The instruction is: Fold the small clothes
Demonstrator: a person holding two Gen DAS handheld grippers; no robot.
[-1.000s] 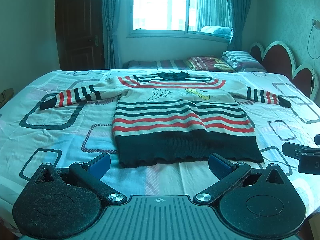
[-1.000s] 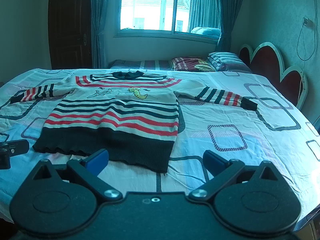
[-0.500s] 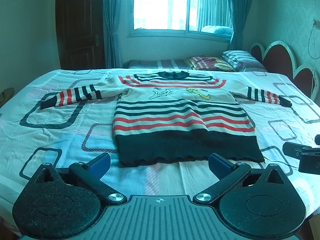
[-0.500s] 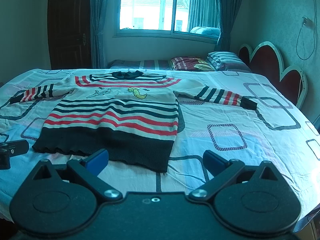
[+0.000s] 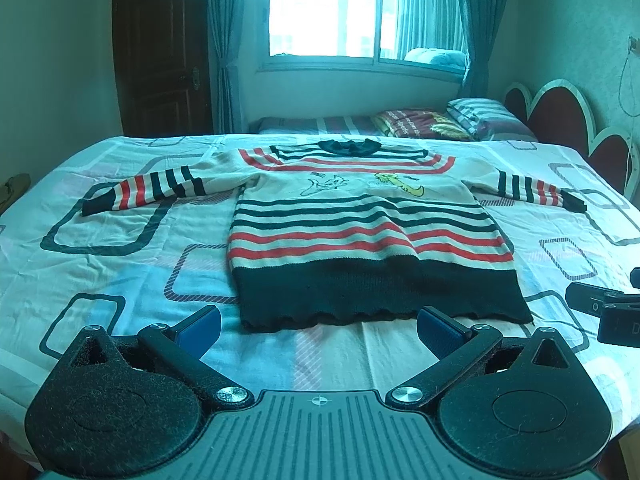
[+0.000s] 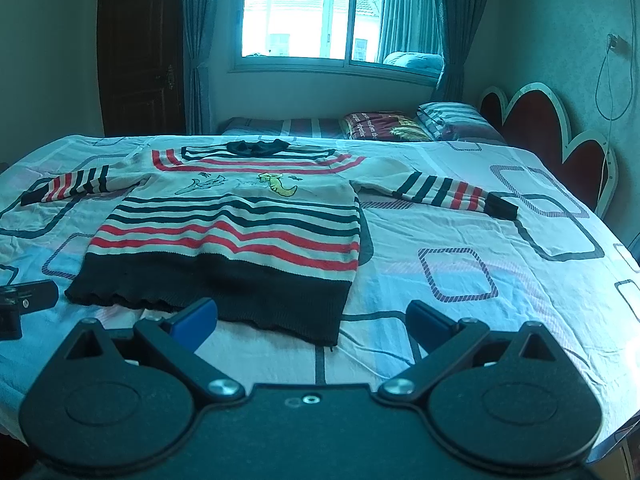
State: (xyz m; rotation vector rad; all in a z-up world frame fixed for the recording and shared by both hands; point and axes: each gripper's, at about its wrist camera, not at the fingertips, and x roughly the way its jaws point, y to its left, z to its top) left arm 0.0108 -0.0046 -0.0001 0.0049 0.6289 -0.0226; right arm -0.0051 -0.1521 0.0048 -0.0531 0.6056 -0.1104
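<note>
Bedroom setting: a wide bed (image 5: 100,264) covered by a pale sheet printed with rounded rectangles fills both views, with a bright window (image 5: 360,12) and teal curtains (image 5: 224,40) behind it, a dark door (image 5: 160,64) to the left and a red scalloped headboard (image 6: 560,136) to the right. Striped pillows (image 5: 476,114) lie at the far end of the bed, near the headboard.

We see the sweater (image 5: 360,236) spread flat and face up at the middle of the bed (cream knit with red and dark stripes, a dark hem band, and small cartoon figures on the chest). Both sleeves are stretched out sideways, the collar points toward the window, and the hem lies nearest to us.

Our left gripper (image 5: 318,324) hovers just short of the hem, its blue-padded fingers (image 5: 200,326) spread wide apart and holding nothing. Our right gripper (image 6: 312,320) hangs at the sweater's near right corner, jaws likewise wide apart and empty; its left pad overlaps the dark hem in the view, though we cannot tell whether it touches the cloth. Each gripper appears at the edge of the other's view, as a dark shape low over the sheet.
</note>
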